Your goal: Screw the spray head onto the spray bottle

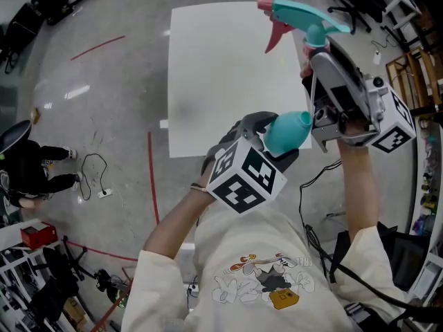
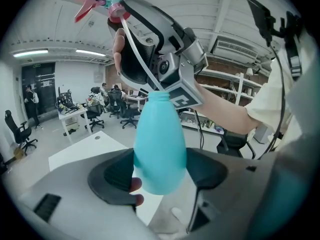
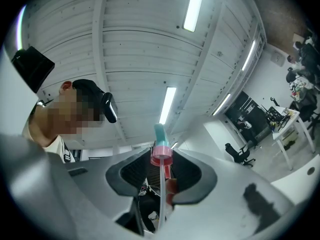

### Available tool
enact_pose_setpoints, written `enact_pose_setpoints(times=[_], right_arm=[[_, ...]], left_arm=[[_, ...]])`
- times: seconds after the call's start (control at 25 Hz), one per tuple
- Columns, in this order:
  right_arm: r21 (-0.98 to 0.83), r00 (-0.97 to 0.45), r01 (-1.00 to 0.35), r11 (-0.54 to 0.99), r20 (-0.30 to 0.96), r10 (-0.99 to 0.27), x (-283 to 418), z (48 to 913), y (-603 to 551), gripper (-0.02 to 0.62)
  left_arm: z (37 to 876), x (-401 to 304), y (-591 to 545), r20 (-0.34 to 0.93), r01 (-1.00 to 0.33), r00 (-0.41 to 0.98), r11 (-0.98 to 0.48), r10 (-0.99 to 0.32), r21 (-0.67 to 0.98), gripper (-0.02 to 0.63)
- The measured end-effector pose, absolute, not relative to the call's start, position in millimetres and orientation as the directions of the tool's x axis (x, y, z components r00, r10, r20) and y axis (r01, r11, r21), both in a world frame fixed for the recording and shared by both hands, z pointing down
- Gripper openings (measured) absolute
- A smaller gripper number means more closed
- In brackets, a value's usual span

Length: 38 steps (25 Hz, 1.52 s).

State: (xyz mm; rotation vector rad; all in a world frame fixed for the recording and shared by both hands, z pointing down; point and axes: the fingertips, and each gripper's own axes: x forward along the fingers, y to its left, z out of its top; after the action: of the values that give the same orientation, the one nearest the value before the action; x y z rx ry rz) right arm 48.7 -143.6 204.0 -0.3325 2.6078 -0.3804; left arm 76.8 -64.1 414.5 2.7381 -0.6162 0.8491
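The bottle (image 2: 160,149) is smooth, opaque teal plastic, egg-shaped with a short narrow neck. It sits base-first between the wide-set jaws of the left gripper (image 2: 161,175), whose dark ribbed pads press on both sides of its belly. Its mouth is open and tilts towards the right gripper (image 1: 315,55). The opaque wall hides whatever is inside. The spray head (image 1: 301,12) is hard plastic: a teal body with a long nozzle, a curved pink trigger (image 1: 275,34), a round pink collar (image 3: 161,155) and a thin clear tube (image 3: 162,196) hanging from it. The right gripper's jaws stand narrow and clamp the head at the collar, with the tube running back between the pads. From the left gripper view the tube slants down to the bottle's mouth, but I cannot tell whether its tip is in the neck. The collar is well apart from the neck. Both parts are held in the air in front of the person's chest, over the near right corner of a flat white table (image 1: 208,68) on a glossy grey floor (image 1: 97,102) marked with red lines. In the head view the left gripper's marker cube (image 1: 246,175) covers the bottle's base. In the right gripper view the trigger is out of sight and the nozzle shows only as a short teal stub.
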Motion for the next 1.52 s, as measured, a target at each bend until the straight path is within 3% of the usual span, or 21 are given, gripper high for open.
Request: enact_pose_setpoints(times=[0.48,0.92,1.16,1.52], right_arm=[[-0.27,-0.852,-0.199,0.942,-0.428,-0.302,52,196,-132,0.138],[-0.203,-0.865,-0.249,0.947,-0.394,-0.312,54,193,-121,0.138],[-0.108,-0.884,-0.318,0.942,-0.325,-0.336,51,198,-111,0.138],[0.153,-0.859,-0.504,0.85,-0.193,-0.474,39,203,-105,0.138]], left_arm=[[400,72,-63,0.522,-0.453,0.795,-0.874,-0.307,0.175,0.324],[380,71,-67,0.45,-0.485,0.807,-0.864,-0.382,0.137,0.324],[362,64,-81,0.389,-0.541,0.789,-0.838,-0.476,0.07,0.324],[325,42,-103,0.27,-0.683,0.679,-0.722,-0.683,-0.111,0.324]])
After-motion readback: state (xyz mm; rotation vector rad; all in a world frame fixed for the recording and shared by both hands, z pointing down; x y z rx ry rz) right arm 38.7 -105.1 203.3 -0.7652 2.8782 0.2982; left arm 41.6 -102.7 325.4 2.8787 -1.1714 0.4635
